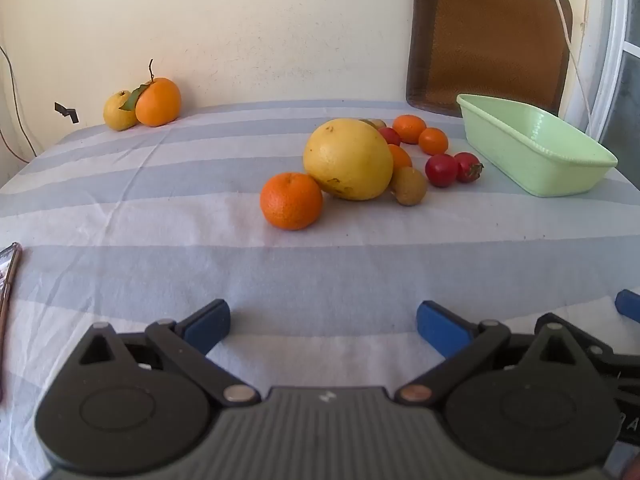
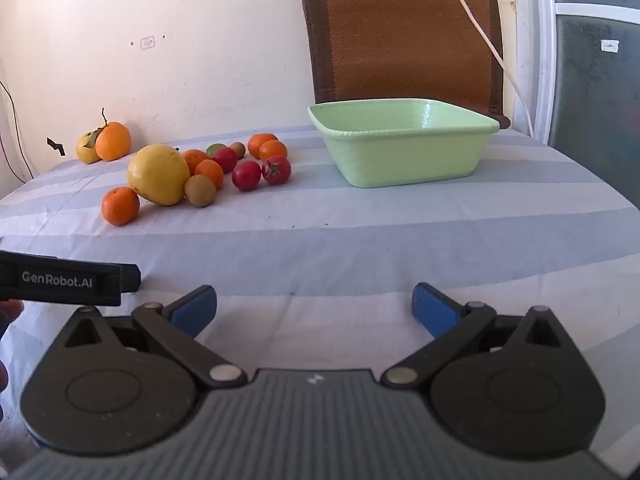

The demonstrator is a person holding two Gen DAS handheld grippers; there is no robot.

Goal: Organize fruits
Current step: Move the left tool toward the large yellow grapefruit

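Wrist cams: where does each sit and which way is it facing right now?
Left wrist: on the open left gripper, low over the striped tablecloth, facing the fruit pile; the right gripper's blue tip shows at its right edge.
Right wrist: on the open right gripper, facing the green tub; the left gripper's body and fingers show at its left edge.
Shared: pile, tub, brown mat.

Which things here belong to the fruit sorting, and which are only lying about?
For the job: green tub, large yellow citrus, nearest tangerine, kiwi, two red fruits, stemmed orange by the wall.

Lying about: phone, brown chair, white cable.
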